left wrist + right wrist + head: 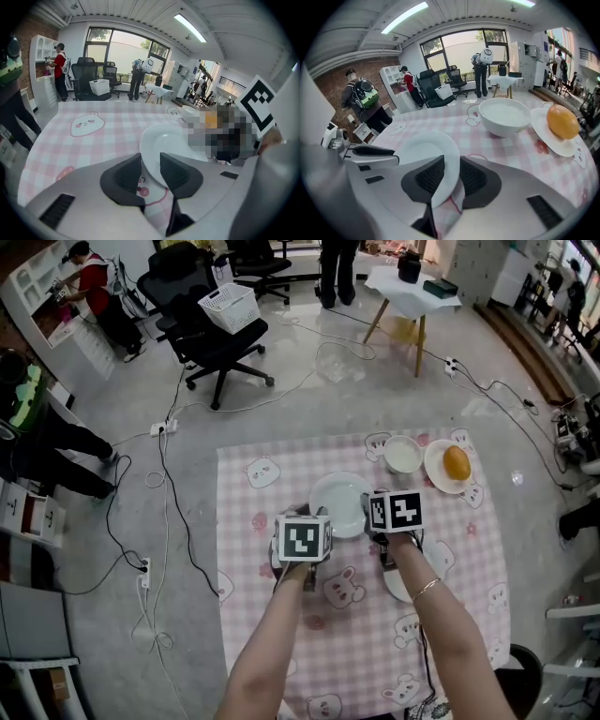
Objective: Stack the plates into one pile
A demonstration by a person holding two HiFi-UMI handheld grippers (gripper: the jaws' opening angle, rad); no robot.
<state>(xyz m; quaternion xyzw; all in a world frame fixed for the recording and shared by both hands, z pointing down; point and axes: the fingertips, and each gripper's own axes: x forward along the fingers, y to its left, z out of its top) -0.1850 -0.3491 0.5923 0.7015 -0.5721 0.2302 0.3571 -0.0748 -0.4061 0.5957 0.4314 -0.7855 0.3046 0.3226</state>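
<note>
Left gripper (150, 172) and right gripper (451, 177) both have fingers pinching the near rim of the plate (339, 502), which sits mid-surface (356, 652). Pickup step, I reckon. Next needs a level lift together.

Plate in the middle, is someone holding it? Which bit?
Yes, both grippers hold the white plate by its rim: the left gripper on its left side, the right gripper on its right side.
</note>
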